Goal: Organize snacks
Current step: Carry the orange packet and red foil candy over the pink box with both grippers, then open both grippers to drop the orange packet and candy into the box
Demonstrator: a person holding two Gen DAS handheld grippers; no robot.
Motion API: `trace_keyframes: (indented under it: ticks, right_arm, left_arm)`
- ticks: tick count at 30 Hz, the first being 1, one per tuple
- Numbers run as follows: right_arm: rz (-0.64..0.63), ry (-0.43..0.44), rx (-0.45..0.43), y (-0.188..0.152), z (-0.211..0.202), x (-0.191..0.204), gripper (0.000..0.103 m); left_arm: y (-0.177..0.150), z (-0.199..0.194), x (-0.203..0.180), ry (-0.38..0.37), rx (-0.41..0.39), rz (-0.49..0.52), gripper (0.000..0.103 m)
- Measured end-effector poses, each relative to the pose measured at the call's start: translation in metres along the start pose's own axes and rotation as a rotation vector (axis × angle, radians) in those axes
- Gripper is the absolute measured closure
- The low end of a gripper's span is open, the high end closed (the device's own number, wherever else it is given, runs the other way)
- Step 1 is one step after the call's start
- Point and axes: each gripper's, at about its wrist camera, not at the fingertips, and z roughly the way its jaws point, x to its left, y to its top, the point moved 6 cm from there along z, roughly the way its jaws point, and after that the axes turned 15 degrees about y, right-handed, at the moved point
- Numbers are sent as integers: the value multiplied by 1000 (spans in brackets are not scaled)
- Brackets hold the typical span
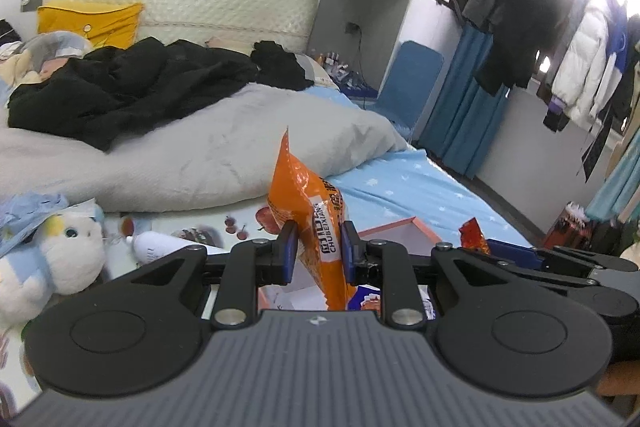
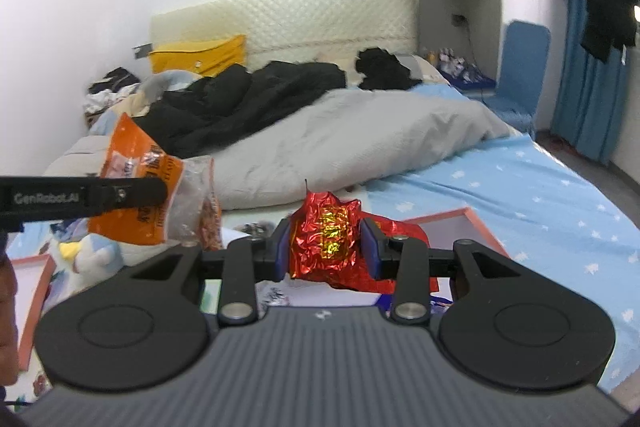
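My left gripper (image 1: pixel 319 251) is shut on an orange snack bag (image 1: pixel 308 203), which stands upright between the blue pads above the bed. In the right wrist view the same orange snack bag (image 2: pixel 152 187) hangs at the left, with the left gripper's black arm (image 2: pixel 80 197) across it. My right gripper (image 2: pixel 327 247) is shut on a crinkled red foil snack packet (image 2: pixel 326 241) with gold print. In the left wrist view a corner of that red packet (image 1: pixel 472 233) shows at the right. Below both grippers lies a pink-rimmed white box (image 1: pixel 404 235), also seen as the box (image 2: pixel 456 227).
A grey duvet (image 1: pixel 192 155) and black clothes (image 1: pixel 128 87) cover the bed, with blue starred sheet (image 1: pixel 420 195) to the right. A plush toy (image 1: pixel 60 255) and a white bottle (image 1: pixel 160 245) lie at the left. A second pink-rimmed tray (image 2: pixel 30 291) sits lower left. Clothes (image 1: pixel 540 27) hang at the right.
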Motion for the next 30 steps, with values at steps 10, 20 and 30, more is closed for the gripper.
trace_keyframes:
  ticks: [10,20,30]
  right_arm:
    - [133,-72,177,-59,52,-58,63]
    - [220,-80,221,-88,64,-77,30]
    - [192,-60,67,-44,11,-64,30]
  left_arm:
    - [-30,68,-23,-18,166,46,77]
    - [-54,90,-42,-14,227,141,57]
    - [-12,39,-48,-36,136,142,34]
